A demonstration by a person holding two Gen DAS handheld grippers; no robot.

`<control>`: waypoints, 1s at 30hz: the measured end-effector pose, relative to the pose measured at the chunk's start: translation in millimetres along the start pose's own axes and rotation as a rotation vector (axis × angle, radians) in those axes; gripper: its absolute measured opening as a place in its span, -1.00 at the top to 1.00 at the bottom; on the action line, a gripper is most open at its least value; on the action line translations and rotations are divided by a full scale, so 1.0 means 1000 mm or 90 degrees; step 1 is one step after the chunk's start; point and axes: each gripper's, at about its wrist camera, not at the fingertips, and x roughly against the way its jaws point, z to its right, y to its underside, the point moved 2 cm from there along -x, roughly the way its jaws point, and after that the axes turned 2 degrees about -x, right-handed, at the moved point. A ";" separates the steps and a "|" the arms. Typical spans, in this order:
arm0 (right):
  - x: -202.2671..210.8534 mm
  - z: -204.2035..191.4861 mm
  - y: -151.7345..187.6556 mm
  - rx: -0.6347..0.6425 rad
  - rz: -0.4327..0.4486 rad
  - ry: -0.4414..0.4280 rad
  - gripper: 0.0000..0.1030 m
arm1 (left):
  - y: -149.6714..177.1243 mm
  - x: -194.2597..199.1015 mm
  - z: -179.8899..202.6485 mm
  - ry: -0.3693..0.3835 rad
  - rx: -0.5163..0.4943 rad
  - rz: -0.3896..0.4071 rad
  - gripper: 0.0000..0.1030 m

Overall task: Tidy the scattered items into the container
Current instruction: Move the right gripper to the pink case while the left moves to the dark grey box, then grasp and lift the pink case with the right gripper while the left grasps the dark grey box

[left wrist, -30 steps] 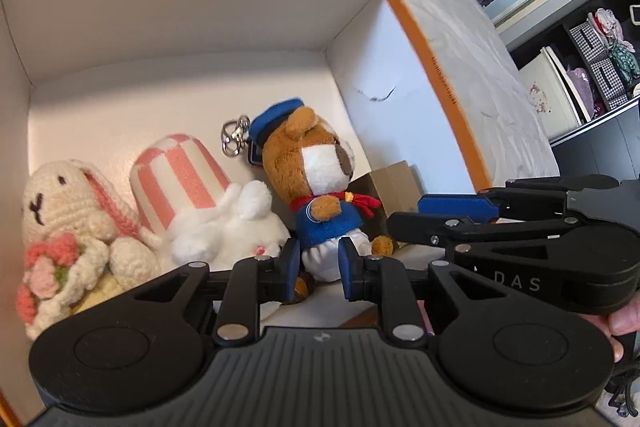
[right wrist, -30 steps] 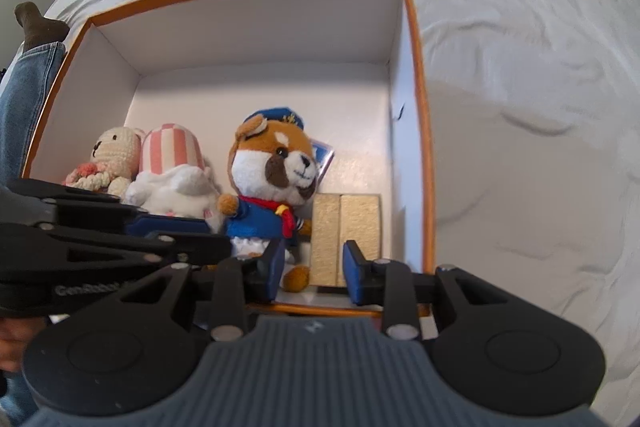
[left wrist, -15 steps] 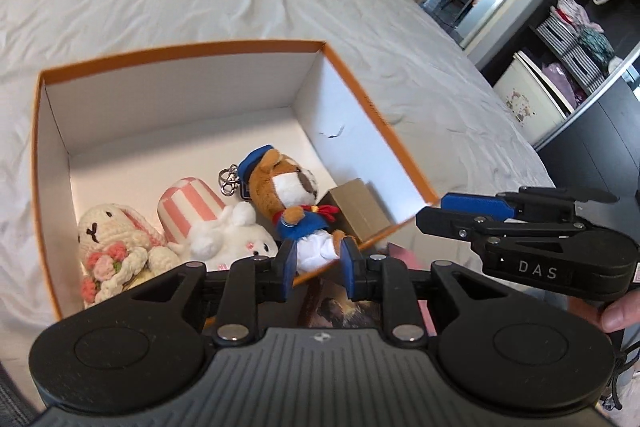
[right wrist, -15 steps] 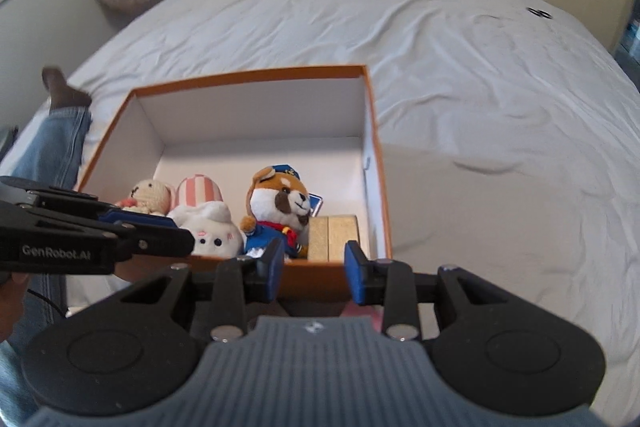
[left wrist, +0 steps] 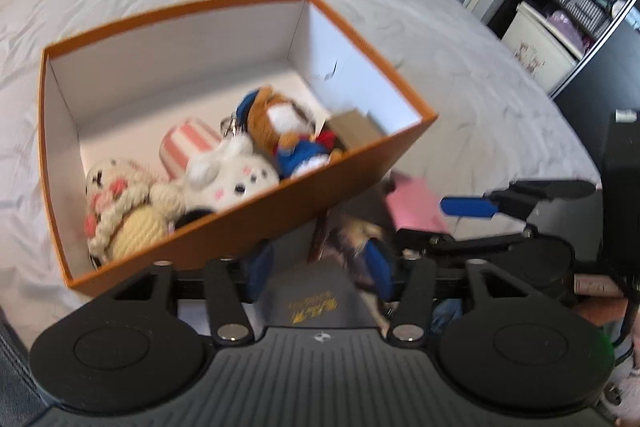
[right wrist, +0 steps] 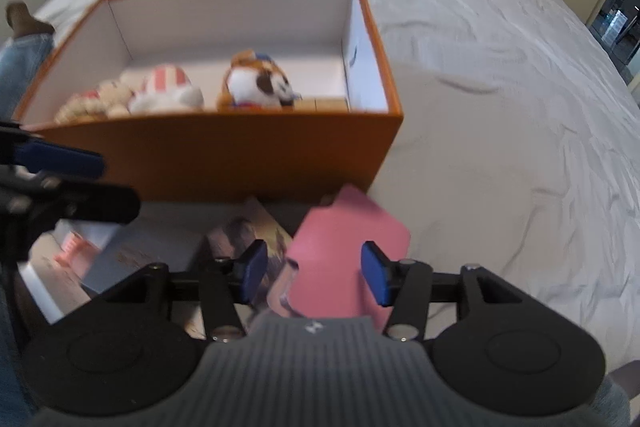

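**Kid:** Where is the box?

**Helper:** The orange box [right wrist: 224,155] sits on the white bed [right wrist: 500,107]. Toys are in it at the near side: a knitted bunny [left wrist: 120,203], a white plush [left wrist: 228,175] with a striped pink hat, a brown bear in blue clothes [left wrist: 288,131] and a small brown carton [left wrist: 352,127].

**Kid:** What is not in yet?

**Helper:** Some flat things lie just in front of the box. There is a pink card [right wrist: 344,251], a picture card [right wrist: 256,231] beside it, and a dark book with gold letters [left wrist: 312,303].

**Kid:** Are the grabbers holding anything?

**Helper:** No. The right gripper [right wrist: 316,273] has just been opening. Its blue pads stand apart, and the pink card shows between them, but they do not press on it. The left gripper [left wrist: 316,267] has just been opening too. It hangs over the dark book and grips nothing.

**Kid:** What could go wrong?

**Helper:** I think the cards are thin and lie flat, so the pads may slide over them and pick up nothing. The cards overlap, so one grab may drag two along. The two grabbers are close together and could bump. The pictures are blurry, so I cannot tell how near the pads are to the cards.
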 end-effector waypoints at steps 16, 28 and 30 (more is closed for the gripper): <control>-0.022 -0.004 0.008 0.024 -0.029 0.041 -0.23 | 0.027 -0.035 -0.030 0.020 0.178 -0.119 -0.38; -0.035 -0.016 0.019 0.093 -0.036 0.086 -0.34 | 0.036 -0.061 -0.046 0.133 0.297 -0.161 -0.58; -0.033 -0.013 0.020 0.088 -0.033 0.091 -0.20 | 0.036 -0.060 -0.044 0.135 0.299 -0.160 -0.51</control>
